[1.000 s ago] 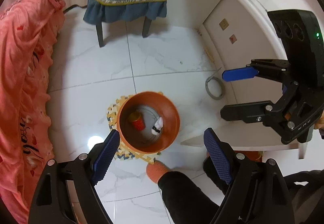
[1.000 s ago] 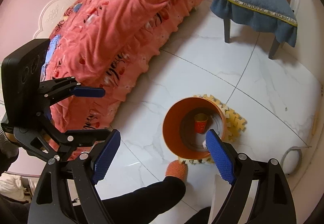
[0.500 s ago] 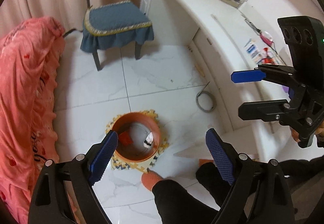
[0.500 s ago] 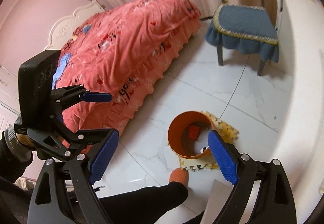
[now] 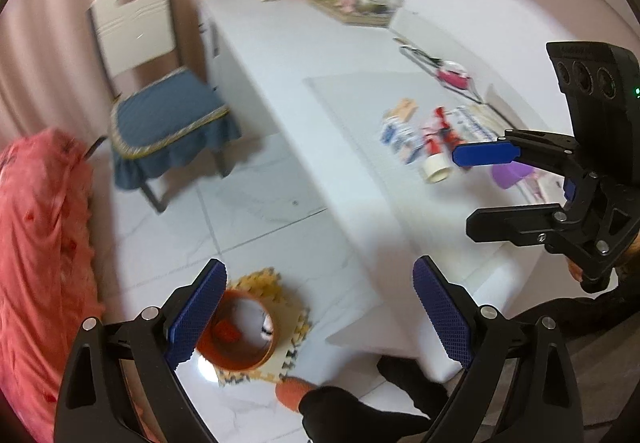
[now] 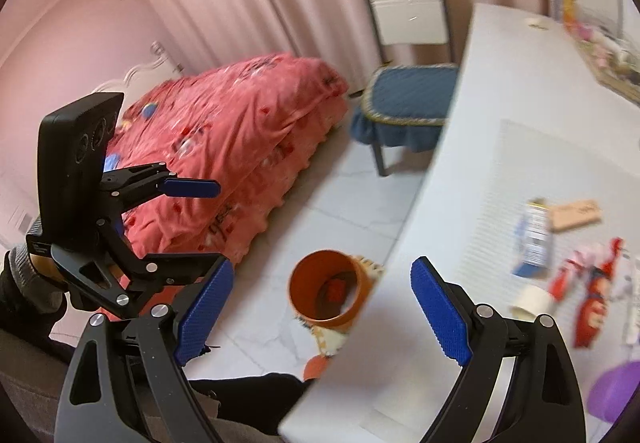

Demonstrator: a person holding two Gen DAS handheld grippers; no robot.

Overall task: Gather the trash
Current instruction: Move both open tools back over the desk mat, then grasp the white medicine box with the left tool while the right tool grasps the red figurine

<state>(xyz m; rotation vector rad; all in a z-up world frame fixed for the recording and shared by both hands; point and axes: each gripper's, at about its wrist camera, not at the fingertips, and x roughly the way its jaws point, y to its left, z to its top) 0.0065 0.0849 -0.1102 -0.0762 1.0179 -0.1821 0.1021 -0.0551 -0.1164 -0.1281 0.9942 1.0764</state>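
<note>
Progress was partial: orange bin (image 5: 236, 339) on the floor at 7 o'clock already held two scraps. You had left claw (image 5: 316, 317) and right claw (image 6: 322, 303) wide, empty. Wrappers (image 5: 424, 139) waited on table (image 5: 300, 67) at 2 o'clock.

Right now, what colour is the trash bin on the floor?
Orange; the bin shows best in the right wrist view.

Wrappers (image 5: 436, 135) crowd the desk (image 5: 320, 55); near end bare.
</note>
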